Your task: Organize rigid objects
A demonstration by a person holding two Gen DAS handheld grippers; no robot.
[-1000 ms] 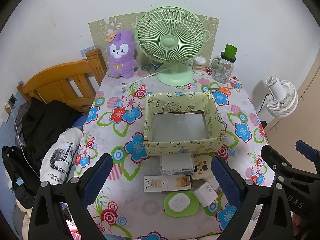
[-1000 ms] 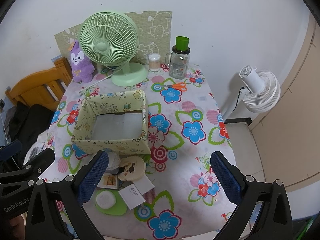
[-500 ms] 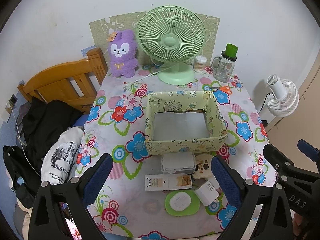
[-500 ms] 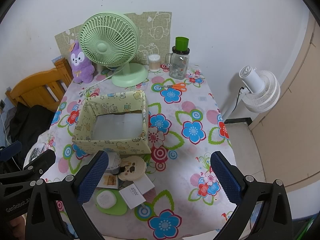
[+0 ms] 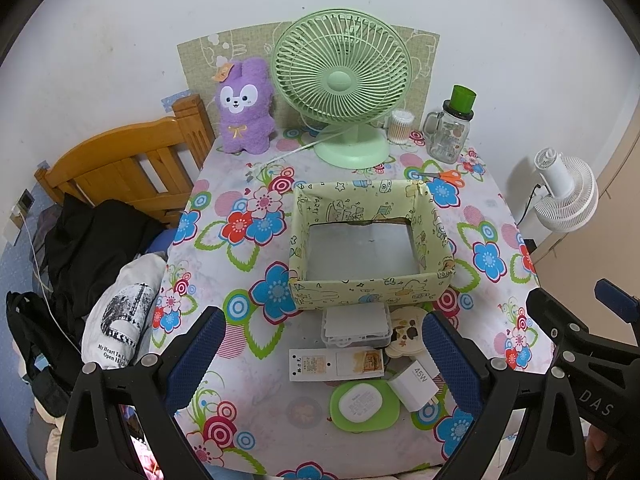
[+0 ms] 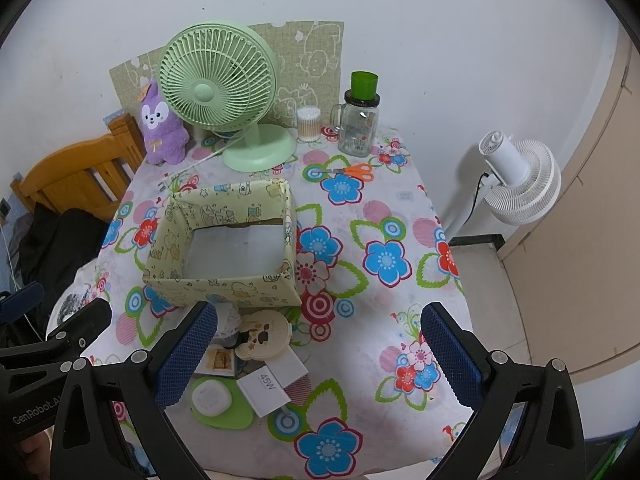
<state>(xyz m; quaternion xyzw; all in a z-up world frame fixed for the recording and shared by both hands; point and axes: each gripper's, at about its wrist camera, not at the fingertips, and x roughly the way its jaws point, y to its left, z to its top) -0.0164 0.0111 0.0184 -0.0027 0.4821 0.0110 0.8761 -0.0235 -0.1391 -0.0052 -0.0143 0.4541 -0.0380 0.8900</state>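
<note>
An empty yellow patterned box (image 5: 372, 280) (image 6: 224, 288) stands mid-table. In front of it lie a clear plastic case (image 5: 356, 326), a round cream compact (image 5: 408, 332) (image 6: 264, 334), a flat white card box (image 5: 336, 364), a white 45W charger (image 5: 414, 386) (image 6: 264, 390) and a white case on a green pad (image 5: 364, 402) (image 6: 218, 402). My left gripper (image 5: 324, 364) is open and empty above these items. My right gripper (image 6: 320, 356) is open and empty, over the table's front right part.
At the back stand a green fan (image 5: 342, 84), a purple plush (image 5: 244, 108), a cotton-swab jar (image 5: 400, 126), a glass jar with a green lid (image 5: 450, 132) and orange scissors (image 5: 448, 176). A wooden chair with clothes (image 5: 120, 168) is left; a white fan (image 5: 568, 196) right.
Both grippers have shifted very slightly; the view barely differs. Nothing on the table has moved.
</note>
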